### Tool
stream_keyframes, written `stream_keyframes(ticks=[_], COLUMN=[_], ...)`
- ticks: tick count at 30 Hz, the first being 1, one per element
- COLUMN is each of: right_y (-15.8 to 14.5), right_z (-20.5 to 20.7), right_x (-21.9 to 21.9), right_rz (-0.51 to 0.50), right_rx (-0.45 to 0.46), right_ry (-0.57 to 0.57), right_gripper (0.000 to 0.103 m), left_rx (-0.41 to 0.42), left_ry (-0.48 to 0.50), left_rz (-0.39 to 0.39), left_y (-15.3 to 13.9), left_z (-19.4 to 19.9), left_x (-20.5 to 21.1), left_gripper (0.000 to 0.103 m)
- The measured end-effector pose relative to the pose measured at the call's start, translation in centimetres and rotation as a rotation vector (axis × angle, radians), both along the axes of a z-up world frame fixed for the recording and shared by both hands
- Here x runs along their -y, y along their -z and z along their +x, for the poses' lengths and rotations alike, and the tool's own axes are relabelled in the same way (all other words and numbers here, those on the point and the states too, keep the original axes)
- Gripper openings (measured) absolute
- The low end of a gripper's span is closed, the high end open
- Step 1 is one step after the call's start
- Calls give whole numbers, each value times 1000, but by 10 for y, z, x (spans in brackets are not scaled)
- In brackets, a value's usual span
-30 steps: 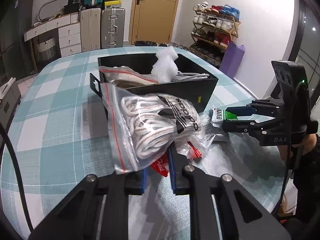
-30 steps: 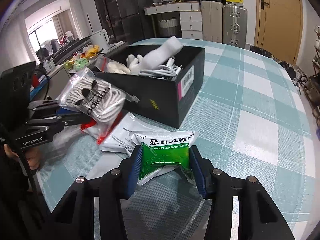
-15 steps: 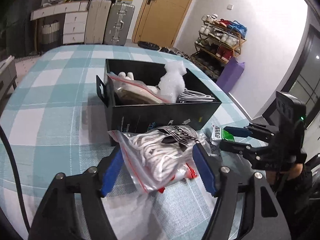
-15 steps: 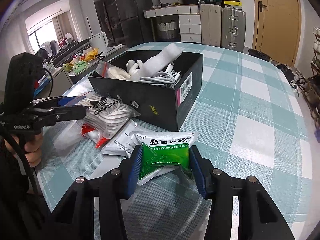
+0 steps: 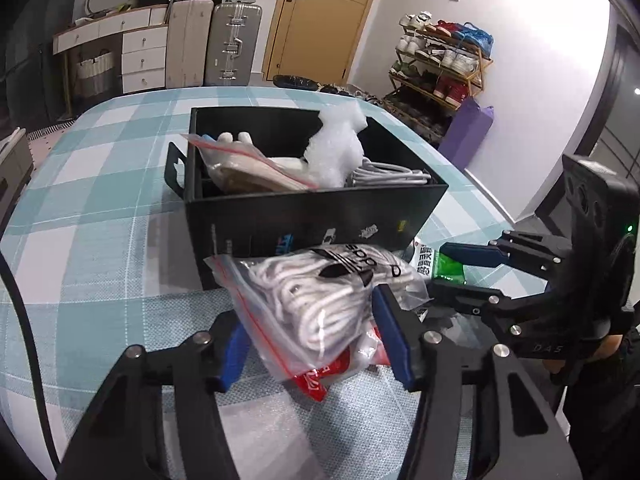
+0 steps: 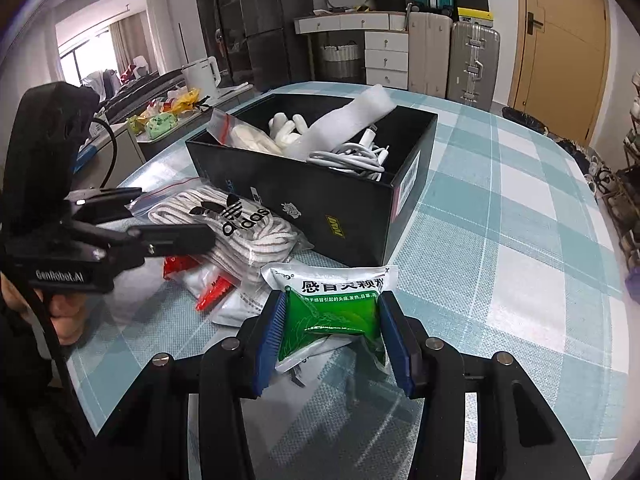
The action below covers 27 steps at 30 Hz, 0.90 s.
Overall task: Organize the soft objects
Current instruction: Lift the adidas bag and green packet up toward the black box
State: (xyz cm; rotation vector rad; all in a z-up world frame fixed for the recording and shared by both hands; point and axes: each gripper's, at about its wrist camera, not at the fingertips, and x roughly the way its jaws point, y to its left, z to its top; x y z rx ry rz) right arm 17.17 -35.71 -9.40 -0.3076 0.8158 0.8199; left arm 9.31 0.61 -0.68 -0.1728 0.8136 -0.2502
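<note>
On the checked tablecloth (image 6: 500, 216), just in front of the black box (image 5: 312, 216), a clear zip bag of white laces (image 5: 320, 300) lies between the blue pads of the left gripper (image 5: 316, 340). Its jaws have just been closing around the bag after standing wider; the pads flank it on both sides, but whether they already press on it cannot be told. The bag rests partly on a red and white packet (image 5: 316, 380) that pokes out beneath it, and its far end almost touches the box's near wall.

To the right of the bag, toward the near edge of the table, the right gripper (image 6: 332, 332) is clamped on a green and white sachet (image 6: 332, 304) printed with Chinese characters; the pads squeeze its green lower half so that the foil buckles between them. More white packets (image 6: 236, 308) lie flat under and beside the sachet, between it and the lace bag.

The box stands open near the middle of the table. Inside it are a second zip bag with pale contents (image 5: 248, 168) at the left end, a white glove (image 6: 286, 126), a piece of white foam wrap (image 5: 340, 140) sticking up above the rim, and a coil of white cable (image 6: 352, 158) at the right end.

A hand (image 6: 64, 316) grips the left tool's handle at the table's edge.
</note>
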Motion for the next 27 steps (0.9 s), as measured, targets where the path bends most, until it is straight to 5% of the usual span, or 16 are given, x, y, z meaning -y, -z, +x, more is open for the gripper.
stream_keyframes(ticks=[4,9,15,27], right_y=[-1,-4,-8,-40], right_z=[-1,-2,-3,-21], right_x=[1,2,4,23], right_rz=[-3,9,18,104], right_rx=[8,16,24,110], right_ry=[1,-3,-5,12], right_gripper=[48,48,48,48], left_rx=[18,52,78,168], left_ry=[5,40,91,43], left_rz=[-18,-50,-79,-133], left_y=[-1,-3,-6,-35], left_z=[-1,-8,-21,-43], left_x=[0,0,1,-17], left_gripper=[44,9,7,7])
